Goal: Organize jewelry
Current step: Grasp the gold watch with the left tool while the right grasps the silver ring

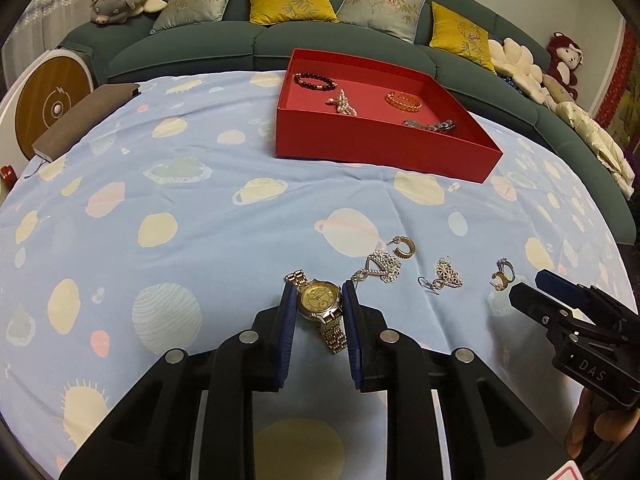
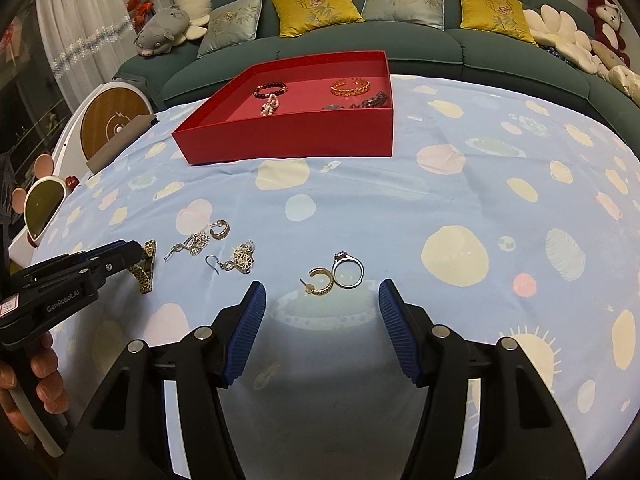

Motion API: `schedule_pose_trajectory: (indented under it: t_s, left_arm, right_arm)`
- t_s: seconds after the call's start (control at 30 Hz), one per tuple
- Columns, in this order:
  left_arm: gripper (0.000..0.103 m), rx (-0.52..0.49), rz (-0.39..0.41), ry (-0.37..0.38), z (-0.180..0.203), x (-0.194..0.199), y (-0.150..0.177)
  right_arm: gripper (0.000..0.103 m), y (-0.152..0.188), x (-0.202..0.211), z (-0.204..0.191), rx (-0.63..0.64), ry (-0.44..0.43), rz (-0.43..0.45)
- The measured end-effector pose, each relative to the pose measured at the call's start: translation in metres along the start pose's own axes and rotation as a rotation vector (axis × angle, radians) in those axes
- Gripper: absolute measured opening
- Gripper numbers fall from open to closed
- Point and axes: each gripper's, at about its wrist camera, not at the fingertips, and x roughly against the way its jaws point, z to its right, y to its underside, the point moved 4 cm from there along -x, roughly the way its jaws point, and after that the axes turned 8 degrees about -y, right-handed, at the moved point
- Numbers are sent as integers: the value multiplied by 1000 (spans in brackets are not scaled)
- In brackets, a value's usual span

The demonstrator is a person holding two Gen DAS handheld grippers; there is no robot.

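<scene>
Left wrist view: gold watch pinched at the case, tray well beyond.

Nearest, the left gripper has its blue pads against both sides of the watch case, while the metal band trails on the planet-print cloth; a grip on a smooth round case could let it twist or slip out on lifting, and the dangling band may drag the filigree earring lying just beside it. The right gripper is spread wide and empty, short of a hoop earring touching a ring; closing there might catch both or flick one away. Farthest, the red tray already holds bracelets.
</scene>
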Motion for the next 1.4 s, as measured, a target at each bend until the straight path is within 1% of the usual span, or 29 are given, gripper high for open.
schedule_pose_trajectory:
  t_s: [0.07, 0.4, 0.53, 0.7, 0.77, 0.8, 0.83, 0.87, 0.93, 1.3, 1.33, 1.4]
  left_arm:
    - [20, 2, -1, 2, -1, 0, -1]
    - [20, 14, -7, 11, -3, 0, -1]
    - [20, 14, -8, 13, -2, -1, -2]
    - [20, 13, -9, 17, -1, -2, -2]
    - [20, 14, -9, 16, -1, -2, -2]
    - [20, 15, -10, 16, -1, -2, -2]
    - [20, 17, -11, 16, -1, -2, -3]
    - [20, 18, -13, 16, -1, -2, -3]
    - [20, 20, -15, 17, -2, -3, -3]
    - [20, 9, -16, 20, 2, -4, -2]
    - [20, 10, -16, 21, 2, -4, -2]
    - [20, 14, -14, 21, 2, -4, -3]
  right_arm:
    - [54, -1, 0, 1, -5, -1, 3]
    - [48, -10, 0, 12, -22, 23, 26]
    - [45, -14, -6, 16, -22, 37, 29]
    - [43, -14, -20, 19, -13, 61, 13]
    - [39, -13, -25, 21, -12, 69, 6]
    - [39, -13, -26, 22, -9, 72, 9]
    - [37, -14, -26, 22, -8, 73, 10]
    - [32, -14, -26, 21, -3, 74, 9]
    - [28, -14, -26, 20, 11, 86, 6]
    - [27, -11, -27, 15, 43, 99, -11]
    - [19, -10, -26, 15, 46, 102, -12]
    - [19, -9, -24, 14, 47, 99, -14]
